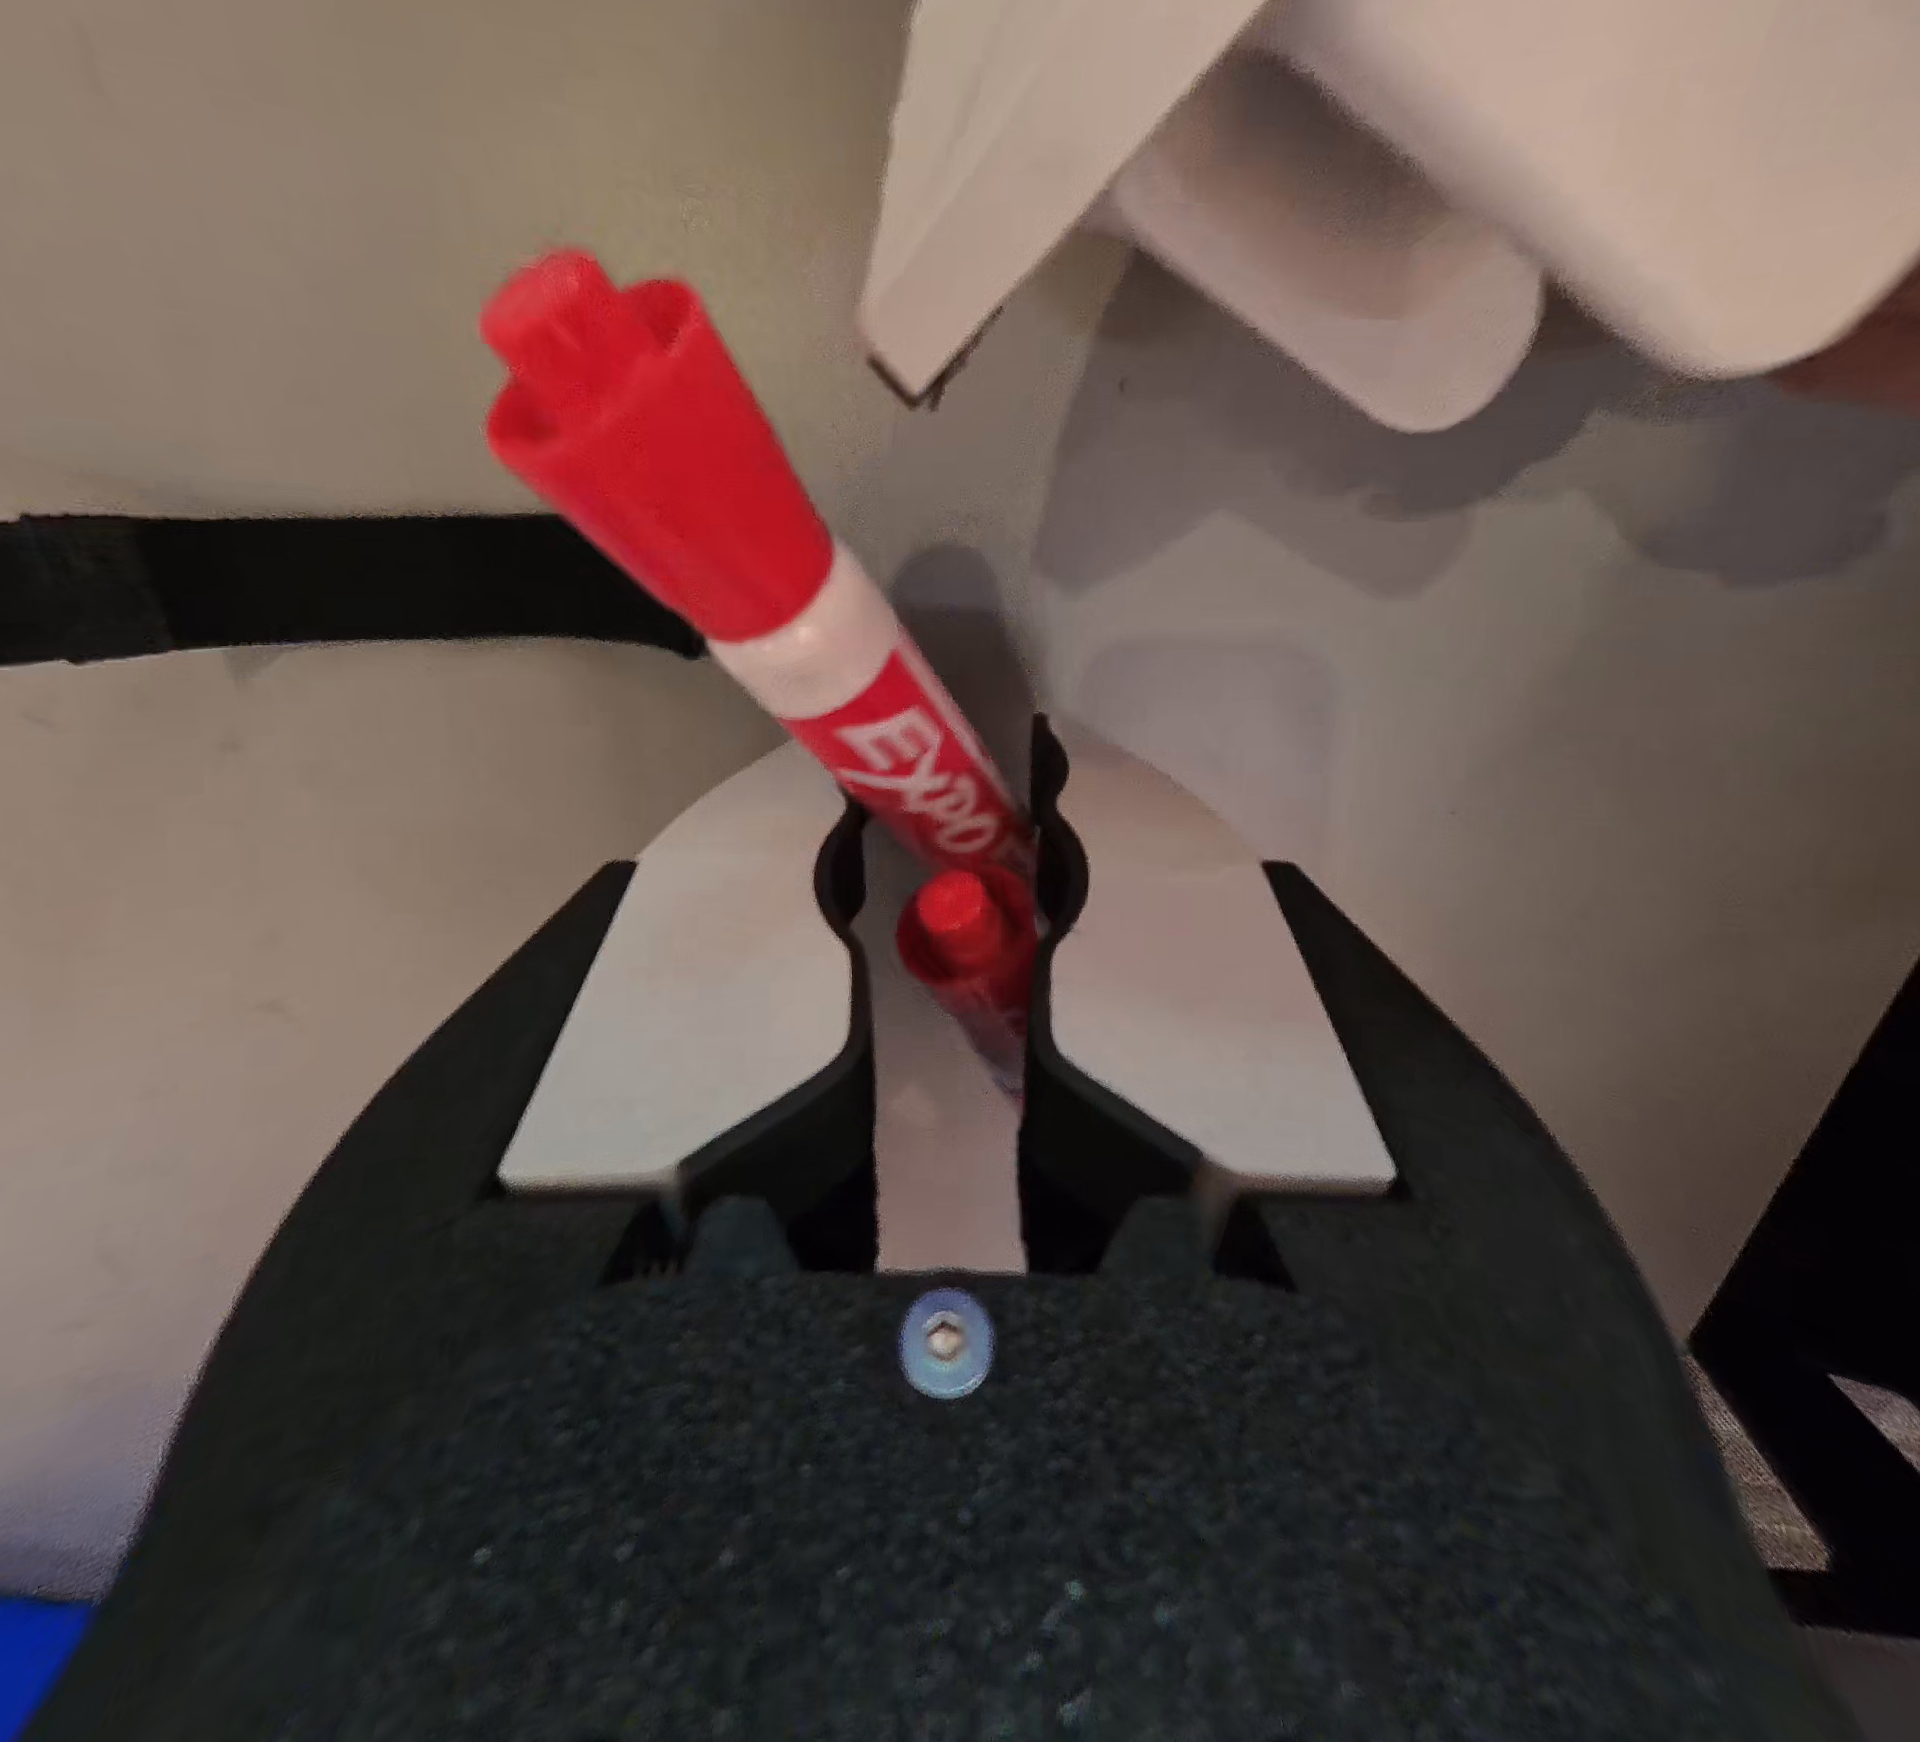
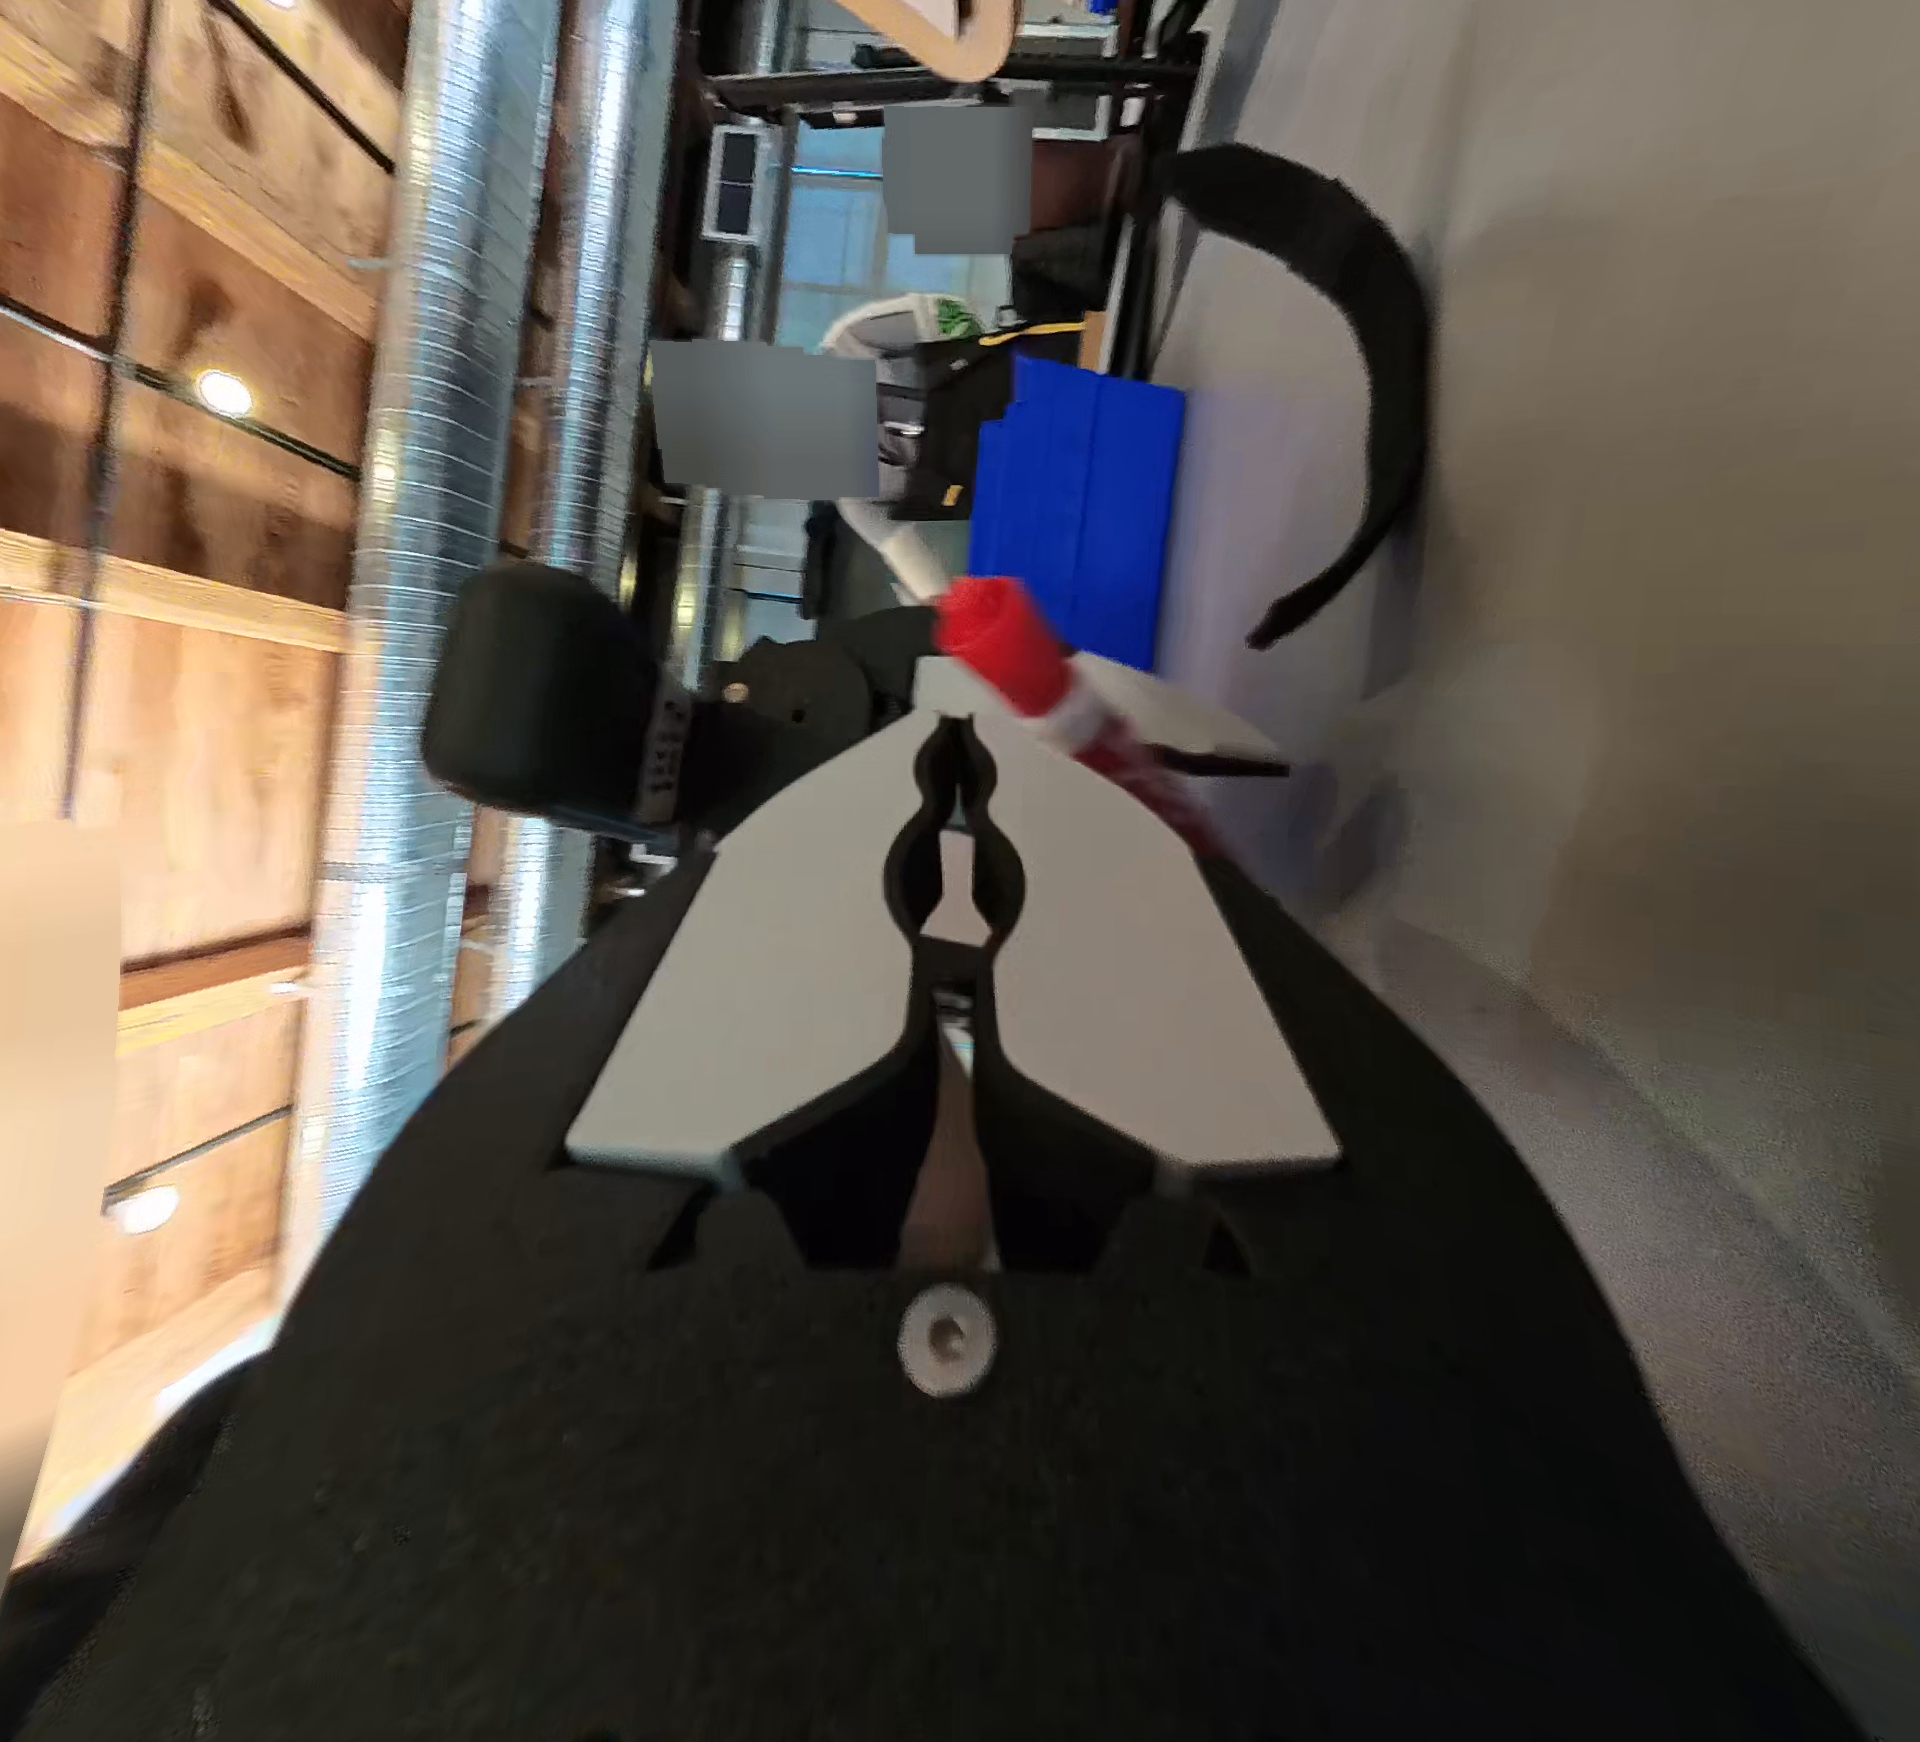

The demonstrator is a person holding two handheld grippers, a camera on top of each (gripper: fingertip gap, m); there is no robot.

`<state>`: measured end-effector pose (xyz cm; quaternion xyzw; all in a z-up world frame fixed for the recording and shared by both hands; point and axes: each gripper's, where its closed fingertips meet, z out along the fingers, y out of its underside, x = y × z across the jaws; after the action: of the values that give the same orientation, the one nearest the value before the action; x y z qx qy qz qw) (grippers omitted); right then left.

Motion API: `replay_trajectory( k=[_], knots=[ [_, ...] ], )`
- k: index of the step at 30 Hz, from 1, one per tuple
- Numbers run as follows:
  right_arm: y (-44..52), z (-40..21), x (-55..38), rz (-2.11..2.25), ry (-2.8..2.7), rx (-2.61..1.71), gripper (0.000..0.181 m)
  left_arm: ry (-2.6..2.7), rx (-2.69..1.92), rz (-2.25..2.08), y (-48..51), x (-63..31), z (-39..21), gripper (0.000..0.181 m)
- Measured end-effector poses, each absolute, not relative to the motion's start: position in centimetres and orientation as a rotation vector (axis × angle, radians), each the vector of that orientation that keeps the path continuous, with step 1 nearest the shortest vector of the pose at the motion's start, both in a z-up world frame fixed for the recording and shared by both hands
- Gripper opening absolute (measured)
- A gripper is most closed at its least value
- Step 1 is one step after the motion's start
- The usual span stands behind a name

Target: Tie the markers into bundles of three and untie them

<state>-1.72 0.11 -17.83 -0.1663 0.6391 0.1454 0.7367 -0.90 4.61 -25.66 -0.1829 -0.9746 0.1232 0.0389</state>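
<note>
Left tongs (image 1: pixel 940 861) pinching red markers (image 1: pixel 727 570) w/ black strap (image 1: pixel 312 586) loose beside them, right tongs (image 2: pixel 951 747) pressed together empty, so bundling not yet done.

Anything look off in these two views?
Yes. The left claw pinches two red markers crossed at different angles, not lined up as a bundle. The black strap lies loose on the table, around nothing. The right claw is shut and empty.
</note>
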Motion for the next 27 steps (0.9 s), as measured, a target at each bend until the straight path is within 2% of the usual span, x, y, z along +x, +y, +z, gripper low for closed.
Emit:
replay_trajectory(
  k=[1,7,11,15,18,20,25,27],
  knots=[
    [0.1,-17.6,-1.7,0.34,1.395,-0.355,0.0,-2.998,-0.555,0.373,4.5,-0.7,-25.8,0.029],
    [0.0,-19.9,-2.0,0.199,1.539,-0.571,0.0,-2.998,-0.545,0.353,4.5,-0.4,-26.7,0.029],
    [0.3,-20.1,-3.1,0.014,1.52,-0.949,0.008,-3.01,-0.506,0.38,4.8,0.2,-26.6,0.03],
    [2.0,-19.2,-4.0,-0.249,1.305,-1.357,0.03,-3.004,-0.407,0.457,5.7,0.7,-25.7,0.034],
    [4.5,-20.3,-4.0,-0.306,1.252,-1.573,0.059,-2.985,-0.262,0.584,7.0,1.3,-24.1,0.037],
    [6.8,-21.1,-3.4,-0.355,1.245,-1.666,0.084,-2.974,-0.149,0.664,8.5,2.0,-23.1,0.042],
    [11.3,-23.3,-1.4,-0.488,1.263,-1.871,0.122,-2.94,0.131,0.787,13.3,3.3,-22.2,0.043],
    [12.1,-24.0,-0.6,-0.504,1.299,-1.909,0.132,-2.926,0.206,0.81,15.0,3.4,-22.4,0.042]
  ],
)
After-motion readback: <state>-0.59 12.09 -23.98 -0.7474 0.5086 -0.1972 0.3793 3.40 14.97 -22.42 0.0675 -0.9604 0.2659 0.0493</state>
